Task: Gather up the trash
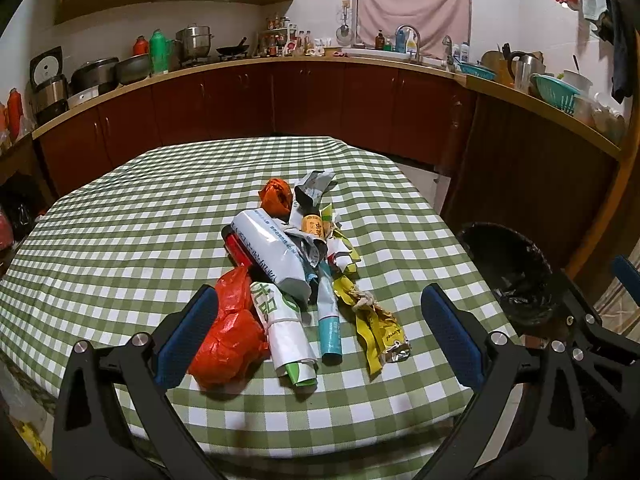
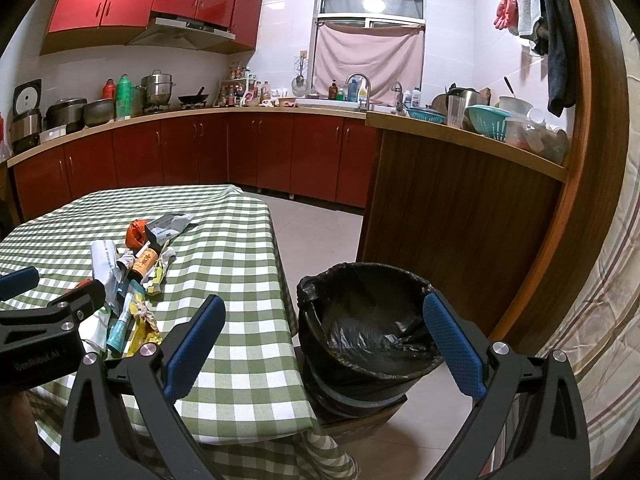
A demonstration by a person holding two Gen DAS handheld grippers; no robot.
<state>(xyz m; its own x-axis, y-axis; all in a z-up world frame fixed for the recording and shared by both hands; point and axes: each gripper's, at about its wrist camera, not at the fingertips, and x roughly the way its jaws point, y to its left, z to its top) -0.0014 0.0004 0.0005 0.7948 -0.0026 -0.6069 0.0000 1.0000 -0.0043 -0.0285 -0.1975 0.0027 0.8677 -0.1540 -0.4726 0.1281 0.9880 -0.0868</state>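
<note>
Trash [image 1: 296,276] lies piled ahead of the left gripper [image 1: 320,328], jaws spread, empty. Right gripper [image 2: 324,348], also spread, faces the bin [image 2: 368,336]. Best pinch one nearest wrapper first.

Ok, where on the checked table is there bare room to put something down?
The tablecloth is bare left of the trash pile, along the far edge, and on the right strip toward the bin. The middle is crowded, from the orange bag up to the grey pouch.
</note>
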